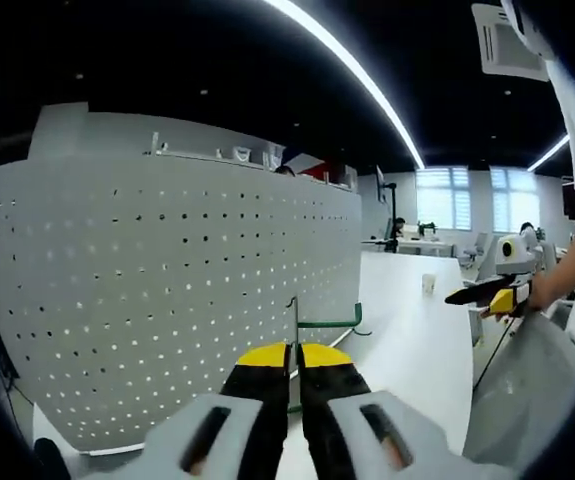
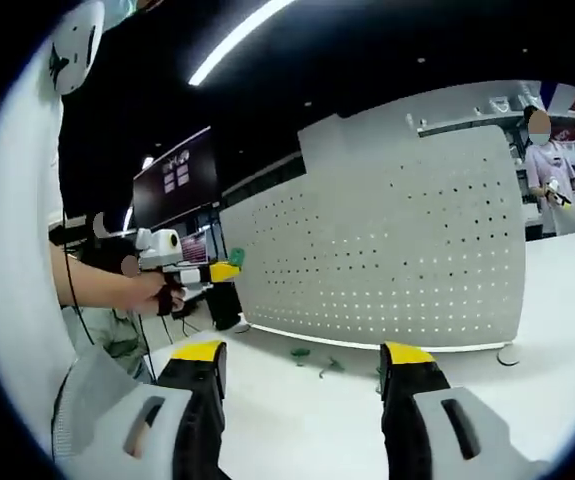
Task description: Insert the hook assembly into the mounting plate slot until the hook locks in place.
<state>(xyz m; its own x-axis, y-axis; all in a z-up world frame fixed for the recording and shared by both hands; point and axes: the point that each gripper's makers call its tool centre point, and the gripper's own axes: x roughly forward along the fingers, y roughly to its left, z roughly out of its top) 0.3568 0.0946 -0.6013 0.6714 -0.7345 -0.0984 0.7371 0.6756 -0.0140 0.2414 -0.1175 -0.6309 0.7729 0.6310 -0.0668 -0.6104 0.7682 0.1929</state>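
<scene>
Left gripper (image 1: 294, 352) clamps hook (image 1: 319, 324); right gripper (image 2: 305, 352) spread

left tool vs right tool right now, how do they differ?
1. Jaws: the left tool is shut on the green hook; the right tool is wide open and holds nothing.
2. Load: the left tool carries the hook in front of the white pegboard; loose green hooks lie on the table between the right tool's jaws.

Shared: yellow tips on black jaws, both facing the pegboard.
</scene>
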